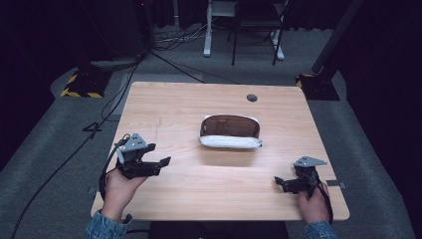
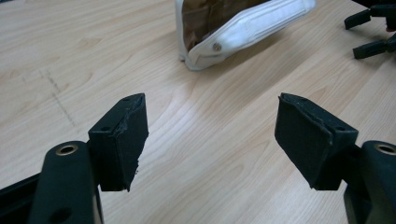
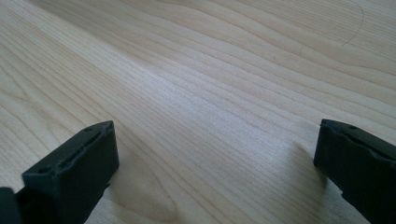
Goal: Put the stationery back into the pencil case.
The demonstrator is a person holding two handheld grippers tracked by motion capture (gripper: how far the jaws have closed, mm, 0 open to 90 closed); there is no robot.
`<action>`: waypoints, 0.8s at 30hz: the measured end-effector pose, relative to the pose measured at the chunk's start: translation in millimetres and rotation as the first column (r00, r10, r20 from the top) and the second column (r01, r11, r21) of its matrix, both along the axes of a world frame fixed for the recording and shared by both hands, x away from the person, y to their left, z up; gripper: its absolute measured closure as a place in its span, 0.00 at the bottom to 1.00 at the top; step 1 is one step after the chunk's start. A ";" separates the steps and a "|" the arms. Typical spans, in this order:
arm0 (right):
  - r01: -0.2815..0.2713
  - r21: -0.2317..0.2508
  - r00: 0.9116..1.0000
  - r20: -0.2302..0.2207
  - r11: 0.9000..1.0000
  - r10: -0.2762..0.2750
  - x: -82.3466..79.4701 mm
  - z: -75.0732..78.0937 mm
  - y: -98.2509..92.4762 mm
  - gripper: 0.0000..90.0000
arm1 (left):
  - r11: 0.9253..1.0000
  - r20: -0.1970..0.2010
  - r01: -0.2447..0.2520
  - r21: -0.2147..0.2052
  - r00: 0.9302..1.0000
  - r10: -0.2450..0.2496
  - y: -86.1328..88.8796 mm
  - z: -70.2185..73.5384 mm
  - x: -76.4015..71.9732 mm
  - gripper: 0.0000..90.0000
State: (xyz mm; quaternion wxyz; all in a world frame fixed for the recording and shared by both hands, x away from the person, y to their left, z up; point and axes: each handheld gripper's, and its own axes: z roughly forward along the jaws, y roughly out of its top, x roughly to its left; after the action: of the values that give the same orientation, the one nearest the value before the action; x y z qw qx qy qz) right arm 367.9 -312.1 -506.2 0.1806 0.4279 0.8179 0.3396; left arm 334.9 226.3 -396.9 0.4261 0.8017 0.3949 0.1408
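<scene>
Floor left of table: grey carpet is seen, crossed by black cables, and a black base with yellow-black hazard stripes (image 1: 81, 84) is set beyond the table's far left corner.
Left hand: the left hand (image 1: 119, 186) comes in from the bottom edge with a denim sleeve at the wrist.
Left gripper: the left gripper (image 1: 158, 163) is held over the table's near left part; its jaws are spread wide with nothing between them. In the left gripper view (image 2: 210, 140) the black pads are seen as blocky, and the edge of the left pad is frayed.
Table: the table (image 1: 189, 102) is a pale wood-grain top, square-cornered and smooth, with a faint pencil-like line on its left half and a round dark grommet (image 1: 252, 97) near the far edge.
Pouch: the pouch (image 1: 230, 132) lies at the table's middle, between the two grippers and well apart from both. It is brown with a white padded edge. In the left gripper view (image 2: 233, 28) a metal snap is seen on the white band.
Right gripper: the right gripper (image 1: 279, 183) is held low over the near right part, jaws parted and empty; bare wood grain is seen between them in the right gripper view (image 3: 215, 163).
Right hand: the right hand (image 1: 312, 201) grips it from below.
Behind table: white and black furniture legs stand on the carpet.
</scene>
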 end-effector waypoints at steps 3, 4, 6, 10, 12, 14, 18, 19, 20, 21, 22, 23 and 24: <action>0.000 0.000 1.000 0.000 1.000 0.000 0.0 0.0 0.0 0.00 | 1.000 -0.022 -0.010 0.003 1.000 0.010 8.5 -9.3 -6.7 0.28; 0.000 0.000 1.000 0.000 1.000 0.000 0.0 0.0 0.0 0.00 | 1.000 -0.029 -0.008 0.001 1.000 0.008 11.1 -13.3 -9.3 0.28; 0.000 0.000 1.000 0.000 1.000 0.000 0.0 0.0 0.0 0.00 | 1.000 -0.040 -0.018 -0.007 0.999 0.018 14.1 -21.9 -12.2 0.29; 0.000 0.000 1.000 0.000 1.000 0.000 0.0 0.0 0.0 0.00 | 0.999 -0.051 -0.038 0.020 0.998 0.039 17.2 -30.9 -15.5 0.29; 0.000 0.000 1.000 0.000 1.000 0.000 0.0 0.0 0.0 0.00 | 0.999 -0.065 -0.037 0.022 0.997 0.038 17.4 -37.1 -16.4 0.28; 0.000 0.000 1.000 0.000 1.000 0.000 -0.1 0.0 0.0 0.00 | 0.998 -0.080 -0.036 0.047 0.996 0.040 16.8 -45.6 -17.0 0.28; -0.001 -0.001 1.000 0.000 1.000 0.001 -0.1 0.1 0.0 0.00 | 0.996 -0.098 -0.051 0.075 0.994 0.058 17.6 -60.0 -17.4 0.29; -0.001 -0.001 1.000 0.000 1.000 0.001 -0.1 0.1 0.0 0.00 | 0.995 -0.102 -0.053 0.080 0.993 0.061 18.0 -63.7 -17.8 0.29; -0.001 -0.001 1.000 0.000 1.000 0.001 -0.1 0.1 0.0 0.00 | 0.995 -0.102 -0.054 0.087 0.993 0.063 18.6 -67.1 -17.9 0.29; -0.001 -0.001 1.000 0.000 1.000 0.001 -0.1 0.1 0.0 0.00 | 0.994 -0.103 -0.052 0.092 0.993 0.062 19.8 -71.3 -17.9 0.29; -0.002 -0.001 1.000 0.000 1.000 0.002 -0.1 0.1 -0.1 0.00 | 0.994 -0.106 -0.058 0.094 0.992 0.068 20.5 -75.4 -18.2 0.29; -0.002 -0.001 1.000 0.000 1.000 0.002 -0.1 0.1 0.0 0.00 | 0.994 -0.109 -0.056 0.098 0.992 0.066 21.4 -77.6 -18.1 0.29; -0.001 -0.001 1.000 0.000 1.000 0.001 -0.1 0.1 0.0 0.00 | 0.993 -0.107 -0.065 0.100 0.991 0.075 21.9 -80.9 -18.4 0.29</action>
State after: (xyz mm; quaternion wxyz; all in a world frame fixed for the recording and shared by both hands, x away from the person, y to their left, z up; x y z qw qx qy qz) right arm 367.8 -312.1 -506.1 0.1805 0.4274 0.8183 0.3394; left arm 316.5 248.2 -477.7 0.3592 0.8135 0.4386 0.1298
